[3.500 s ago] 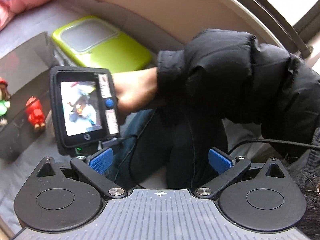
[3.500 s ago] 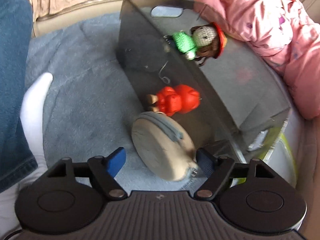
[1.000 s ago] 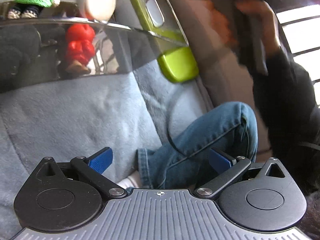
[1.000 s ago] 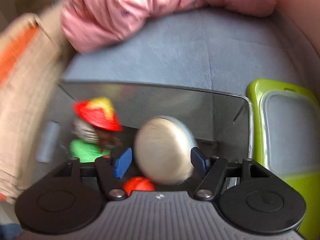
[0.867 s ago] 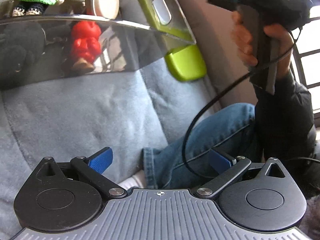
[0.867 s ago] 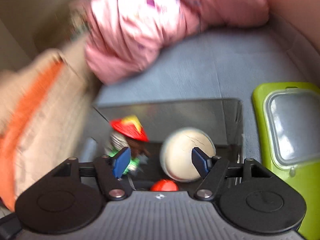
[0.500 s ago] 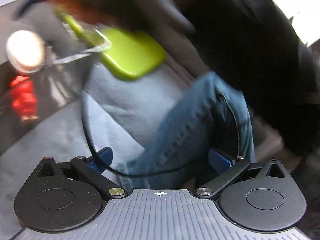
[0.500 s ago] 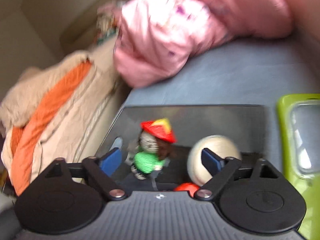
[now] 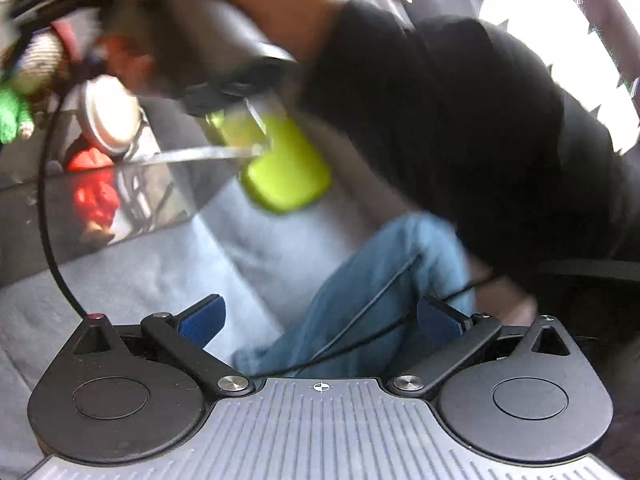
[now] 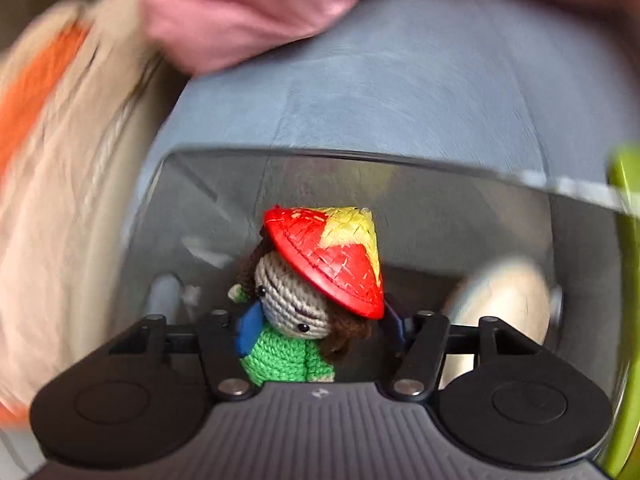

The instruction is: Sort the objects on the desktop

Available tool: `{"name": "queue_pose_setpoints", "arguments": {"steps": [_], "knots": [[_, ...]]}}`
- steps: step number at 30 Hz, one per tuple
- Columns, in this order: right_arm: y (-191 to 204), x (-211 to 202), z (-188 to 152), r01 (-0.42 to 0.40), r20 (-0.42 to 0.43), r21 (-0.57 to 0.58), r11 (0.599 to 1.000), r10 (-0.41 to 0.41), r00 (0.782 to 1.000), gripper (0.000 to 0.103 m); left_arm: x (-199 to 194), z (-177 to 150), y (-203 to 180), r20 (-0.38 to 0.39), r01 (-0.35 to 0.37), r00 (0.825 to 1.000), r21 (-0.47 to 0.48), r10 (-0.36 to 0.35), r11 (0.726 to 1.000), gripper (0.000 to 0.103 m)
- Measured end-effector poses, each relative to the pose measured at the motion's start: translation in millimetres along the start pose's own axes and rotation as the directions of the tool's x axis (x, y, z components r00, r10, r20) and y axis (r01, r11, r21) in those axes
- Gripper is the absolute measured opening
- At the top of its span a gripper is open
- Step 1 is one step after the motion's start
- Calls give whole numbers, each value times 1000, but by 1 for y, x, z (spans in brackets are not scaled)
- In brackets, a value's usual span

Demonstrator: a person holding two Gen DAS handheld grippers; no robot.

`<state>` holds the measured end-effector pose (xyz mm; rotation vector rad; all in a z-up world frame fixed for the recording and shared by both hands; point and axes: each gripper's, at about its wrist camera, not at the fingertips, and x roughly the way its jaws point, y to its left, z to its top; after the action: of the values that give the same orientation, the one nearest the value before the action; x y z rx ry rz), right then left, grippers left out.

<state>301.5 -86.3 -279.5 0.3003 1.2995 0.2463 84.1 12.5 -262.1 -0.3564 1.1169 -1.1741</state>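
Right wrist view: the right gripper [image 10: 320, 330] is shown inside the dark translucent bin [image 10: 360, 160], straddling the crocheted doll [image 10: 298, 320]. The doll, with green body, brown hair and a red-and-yellow conical hat [image 10: 330, 256], is seen upright between the two blue pads [image 10: 250, 330]. The jaws have just been closing and are drawn in about the doll at head and shoulder level; the left pad lies against the doll's side, while the right pad is hidden behind hair and hat, so a firm grip cannot be confirmed. The round beige pouch [image 10: 504, 304] is seen just beside the doll in the same bin, and a lime-green container [image 10: 624, 280] stands outside the bin's wall.

Left wrist view: the left gripper [image 9: 320, 320] is held wide open and empty above the grey-blue cover [image 9: 160, 272], well apart from the bin. The red figure [image 9: 94, 196] is visible through the bin's wall, below the pouch. The person's dark sleeve [image 9: 460, 120] and jeans [image 9: 380, 280] fill the right of the frame, which is heavily blurred.

The step in hand is judged to be the grasping of the doll. For a sound hold, the pads are best seated on the soft body or head rather than on the stiff hat brim, which would likely slip or tilt. Closure should be completed before any lift, and the pouch should be kept clear of the right finger.
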Motion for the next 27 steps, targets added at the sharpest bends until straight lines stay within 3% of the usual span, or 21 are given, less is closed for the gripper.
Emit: {"name": "queue_pose_setpoints", "arguments": {"steps": [2, 4, 5, 8, 15, 19, 25, 27], "knots": [[-23, -6, -3, -58, -26, 250, 967, 67, 997, 62, -12, 1, 11, 48, -7, 999, -65, 10, 998, 103], [-43, -5, -11, -97, -41, 488, 867, 134, 990, 62, -17, 1, 18, 59, -34, 997, -93, 39, 995, 103], [-48, -2, -14, -88, -47, 548, 832, 136, 990, 62, -18, 0, 19, 60, -42, 997, -98, 48, 994, 103], [-42, 4, -16, -12, -35, 528, 849, 36, 999, 62, -25, -3, 15, 81, -25, 996, -73, 30, 997, 103], [-43, 15, -23, 72, -22, 584, 809, -72, 997, 66, -38, -7, 21, 103, 8, 995, -70, -1, 998, 103], [-45, 13, -29, 56, -44, 637, 769, -37, 998, 75, -37, -7, 29, 90, -4, 996, -92, 13, 996, 103], [-51, -39, -36, -56, 22, 567, 822, 53, 998, 77, -32, -5, 41, 60, -42, 997, -135, 51, 990, 103], [-60, -62, -38, -125, 43, 524, 843, 121, 992, 77, -38, -4, 46, 83, -3, 996, -149, 15, 989, 103]]}}
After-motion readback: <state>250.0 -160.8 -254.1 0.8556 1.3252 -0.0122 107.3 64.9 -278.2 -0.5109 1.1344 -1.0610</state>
